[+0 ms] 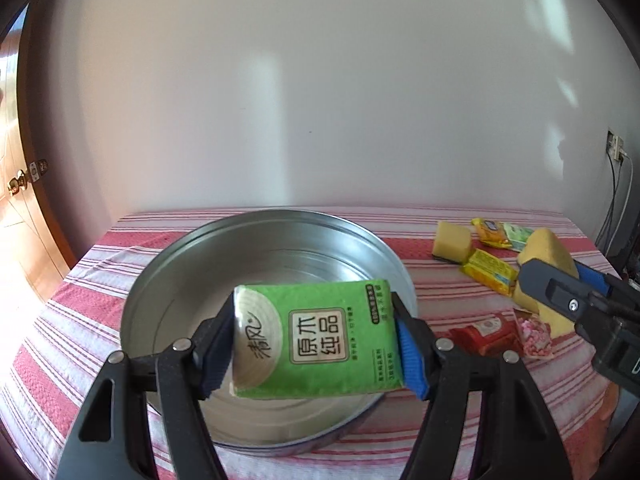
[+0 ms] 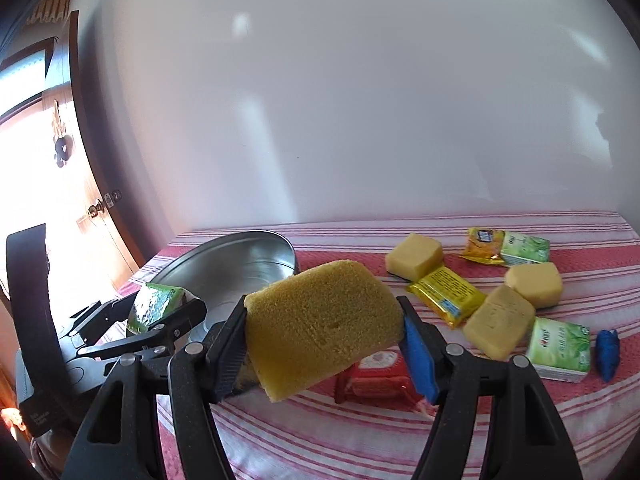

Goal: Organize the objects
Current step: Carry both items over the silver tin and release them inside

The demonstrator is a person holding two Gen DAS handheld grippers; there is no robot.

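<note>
The green plastic-wrapped tissue pack (image 1: 316, 340) bore large Chinese characters "原木纯品" in a pale framed box, beside a brush-script brand reading "清风"; its smaller print was illegible.

The metal tray (image 1: 256, 248) lies bare inside, open from above. To its right, sponges (image 2: 416, 260), snack packets (image 2: 446, 294) and tissue packs (image 2: 560, 346) crowd the worktop (image 2: 320, 432), with only narrow gaps between them. The near striped edge is clear.

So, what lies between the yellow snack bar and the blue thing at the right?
In the right wrist view, a sponge and a green tissue pack lie between them.
</note>
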